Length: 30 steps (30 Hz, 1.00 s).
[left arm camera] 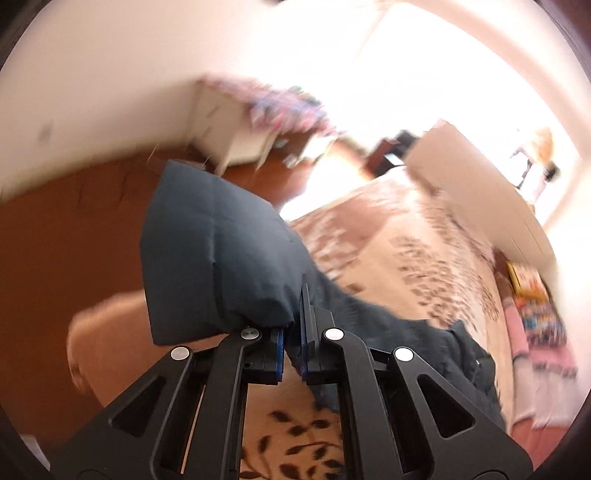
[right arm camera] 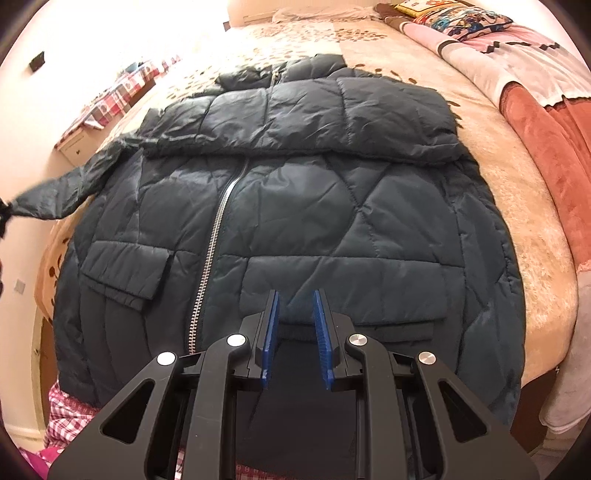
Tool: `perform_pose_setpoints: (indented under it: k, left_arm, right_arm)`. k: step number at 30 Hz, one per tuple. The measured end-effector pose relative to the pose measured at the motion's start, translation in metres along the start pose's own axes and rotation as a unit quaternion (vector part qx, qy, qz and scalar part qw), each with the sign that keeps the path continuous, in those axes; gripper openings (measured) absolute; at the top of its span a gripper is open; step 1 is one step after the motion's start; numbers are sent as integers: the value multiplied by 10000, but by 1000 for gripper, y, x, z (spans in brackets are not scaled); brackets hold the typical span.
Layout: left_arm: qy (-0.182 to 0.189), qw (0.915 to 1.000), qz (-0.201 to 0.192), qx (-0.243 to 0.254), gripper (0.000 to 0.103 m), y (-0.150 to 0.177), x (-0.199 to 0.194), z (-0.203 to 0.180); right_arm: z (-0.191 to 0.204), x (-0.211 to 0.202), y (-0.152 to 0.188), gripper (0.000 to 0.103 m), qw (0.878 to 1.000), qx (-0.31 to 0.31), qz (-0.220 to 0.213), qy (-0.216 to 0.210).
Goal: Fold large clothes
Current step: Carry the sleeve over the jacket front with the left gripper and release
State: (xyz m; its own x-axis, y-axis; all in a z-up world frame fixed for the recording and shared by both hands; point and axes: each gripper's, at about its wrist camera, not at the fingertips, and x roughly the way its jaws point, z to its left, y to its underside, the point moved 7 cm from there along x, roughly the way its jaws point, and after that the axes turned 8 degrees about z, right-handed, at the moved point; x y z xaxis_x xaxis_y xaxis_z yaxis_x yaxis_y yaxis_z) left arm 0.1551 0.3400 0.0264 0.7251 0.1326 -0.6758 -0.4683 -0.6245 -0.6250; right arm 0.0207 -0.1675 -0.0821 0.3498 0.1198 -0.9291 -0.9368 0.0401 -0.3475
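Note:
A dark quilted jacket point(right arm camera: 295, 192) lies front up on the bed, zipper point(right arm camera: 218, 229) closed, with one sleeve folded across its upper chest. Its other sleeve point(right arm camera: 62, 192) stretches off to the left, lifted off the bed. My left gripper point(left arm camera: 293, 314) is shut on that sleeve's cuff end point(left arm camera: 218, 258), which bulges up over its fingers above the bed's edge. My right gripper point(right arm camera: 295, 299) is open and empty, hovering just over the jacket's lower front near the right pocket flap point(right arm camera: 399, 325).
The bed point(right arm camera: 524, 236) has a beige leaf-print cover. Pink and rust blankets point(right arm camera: 535, 96) and a colourful pillow point(right arm camera: 461, 18) lie at its right. A checked cloth point(right arm camera: 70, 410) hangs at the near edge. A white dresser point(left arm camera: 221, 122) stands on the brown floor point(left arm camera: 74, 236).

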Motion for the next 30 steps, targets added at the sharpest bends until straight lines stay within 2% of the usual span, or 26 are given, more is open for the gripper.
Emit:
perform_pose_setpoints:
  k: [3, 6, 7, 9, 11, 13, 15, 18, 21, 27, 30]
  left_arm:
    - [338, 9940, -449, 936, 5, -12, -43, -66]
    - [795, 9804, -659, 1675, 5, -6, -76, -130]
    - [1010, 9734, -673, 1944, 5, 0, -86, -156]
    - [1268, 9641, -601, 2256, 5, 11, -94, -190]
    - [1595, 9530, -371, 2551, 5, 31, -96, -230]
    - [1798, 9446, -165, 2740, 5, 49, -93, -257]
    - [1944, 9315, 70, 3074, 5, 79, -86, -290]
    - [2043, 9142, 435, 3474, 5, 125, -75, -325]
    - [2053, 9004, 866, 3738, 5, 173, -53, -346]
    - [1728, 8798, 1520, 4160, 5, 267, -7, -367]
    - [1547, 8703, 1731, 4343, 6, 299, 14, -370]
  right_arm:
    - [-14, -7, -1, 23, 9997, 170, -141, -68]
    - [-28, -15, -4, 23, 9990, 335, -295, -90]
    - [-34, -18, -5, 23, 9985, 398, -356, -95]
    - [-46, -24, -7, 23, 9973, 543, -479, -108]
    - [-58, -29, -9, 23, 9961, 657, -579, -116]
    - [-66, -33, -10, 23, 9951, 739, -652, -112]
    - [-78, -38, -12, 23, 9937, 832, -741, -119]
    - [-98, -45, -15, 23, 9913, 964, -886, -132]
    - [-114, -46, -17, 23, 9891, 1094, -972, -152]
    - [-132, -37, -11, 23, 9878, 1243, -906, -254]
    - [-134, -30, -9, 23, 9880, 1261, -846, -300]
